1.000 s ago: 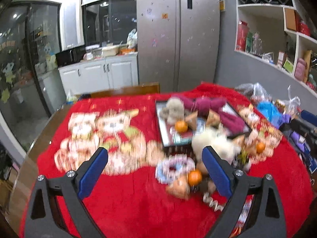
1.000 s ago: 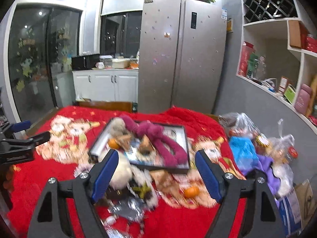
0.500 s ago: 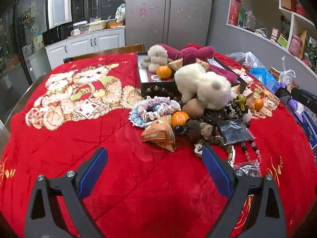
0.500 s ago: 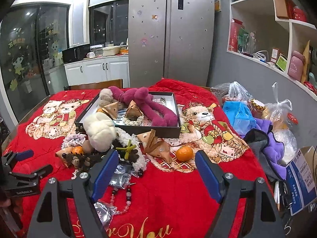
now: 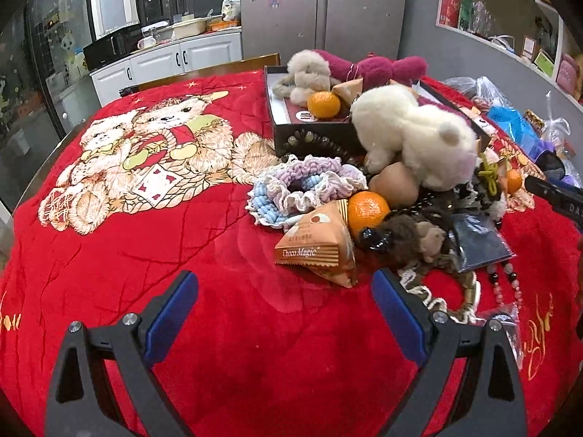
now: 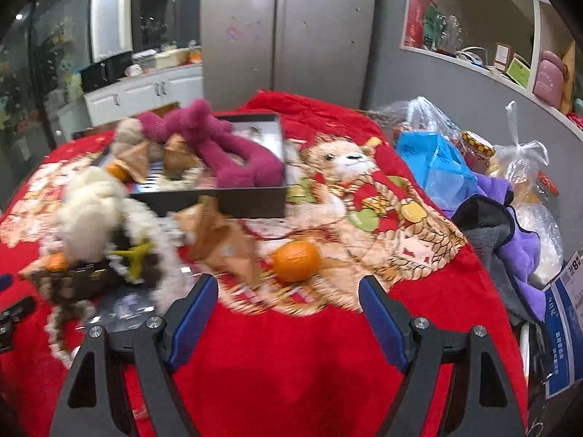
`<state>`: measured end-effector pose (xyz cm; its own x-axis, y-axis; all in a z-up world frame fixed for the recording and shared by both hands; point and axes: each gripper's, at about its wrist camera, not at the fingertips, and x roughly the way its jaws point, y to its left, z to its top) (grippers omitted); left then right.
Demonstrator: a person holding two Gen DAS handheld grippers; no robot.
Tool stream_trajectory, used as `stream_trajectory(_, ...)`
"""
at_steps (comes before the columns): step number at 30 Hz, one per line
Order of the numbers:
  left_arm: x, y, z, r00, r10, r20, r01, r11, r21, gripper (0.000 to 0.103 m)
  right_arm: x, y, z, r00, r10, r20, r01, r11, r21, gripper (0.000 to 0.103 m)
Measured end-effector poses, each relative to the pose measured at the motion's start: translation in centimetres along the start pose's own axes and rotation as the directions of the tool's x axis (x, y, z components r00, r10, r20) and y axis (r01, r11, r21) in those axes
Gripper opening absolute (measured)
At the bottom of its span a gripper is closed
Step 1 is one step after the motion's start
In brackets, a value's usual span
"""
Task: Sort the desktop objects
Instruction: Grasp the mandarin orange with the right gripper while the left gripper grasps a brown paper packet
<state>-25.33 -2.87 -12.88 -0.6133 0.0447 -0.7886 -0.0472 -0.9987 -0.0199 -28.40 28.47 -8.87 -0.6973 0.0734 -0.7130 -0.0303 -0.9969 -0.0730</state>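
Red bear-print blanket [image 5: 153, 255] bears a black tray [image 6: 233, 200], toys, oranges

Plush red blanket [image 5: 226, 327], fluffy white toy [image 5: 419, 134], glossy wrapper [image 5: 317, 247].

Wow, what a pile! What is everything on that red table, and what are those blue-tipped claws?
Blanket: one, red with bear print, covering table.
Box: one, dark, far side, holding toys.
Magenta plush: one, in box.
Grey plush: one, in box.
White plush: one, leaning against box.
Oranges: four seen; one in box, one in pile, two loose on the blanket.
Snack packet: one, tan, front of pile.
Crochet ring: one, pastel.
Bags: several, right edge.
Left gripper: open, empty.
Right gripper: open, empty.
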Motion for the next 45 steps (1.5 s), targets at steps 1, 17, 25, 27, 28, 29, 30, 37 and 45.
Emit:
stream_trajectory(1, 0.3, 0.0, 0.1, 1.0, 0.001, -0.005, -0.002, 1.0, -0.001, 0.097, 0.8, -0.3, 0.2, 1.0, -0.004, -0.012, 0.004, 1.0, 0.0, 0.082)
stream_trajectory(17, 3.0, 0.3, 0.3, 0.999, 0.004, -0.049, -0.004, 1.0, 0.002, 0.098, 7.0, -1.4, 0.5, 0.996, 0.002, -0.089, 0.0, 1.0, 0.021, 0.082)
stream_trajectory(25, 2.5, -0.1, 0.2, 1.0, -0.01, -0.024, 0.011, 1.0, 0.02, 0.073, 7.0, -0.8, 0.4, 0.995, 0.028, -0.096, -0.027, 1.0, 0.008, 0.045)
stream_trajectory(27, 2.3, -0.5, 0.2, 1.0, -0.013, -0.018, 0.014, 0.999, 0.04, 0.067, 6.9, -0.7, 0.4, 0.995, 0.035, -0.097, -0.034, 0.999, 0.007, 0.041)
stream_trajectory(28, 2.2, -0.7, 0.1, 1.0, -0.016, -0.016, 0.017, 0.999, 0.049, 0.061, 6.9, -0.5, 0.4, 0.995, 0.028, -0.096, -0.028, 1.0, 0.0, 0.041)
stream_trajectory(29, 2.2, -0.8, 0.1, 1.0, -0.023, -0.014, 0.024, 0.998, 0.054, 0.058, 6.9, -0.4, 0.3, 0.995, 0.023, -0.097, -0.024, 1.0, -0.005, 0.041)
stream_trajectory(30, 2.1, -1.0, 0.1, 1.0, -0.021, -0.011, 0.022, 0.998, 0.059, 0.055, 6.8, -0.3, 0.3, 0.995, 0.02, -0.096, -0.021, 1.0, -0.007, 0.04)
stream_trajectory(37, 1.8, -1.5, -0.1, 1.0, -0.026, -0.006, 0.027, 0.997, 0.071, 0.037, 6.5, -0.3, 0.1, 0.995, 0.032, -0.098, -0.032, 0.999, -0.003, 0.04)
stream_trajectory(45, 1.7, -1.8, -0.2, 1.0, -0.024, -0.002, 0.024, 0.997, 0.073, 0.025, 6.1, -0.2, -0.1, 0.994, 0.047, -0.099, -0.048, 0.999, 0.001, 0.04)
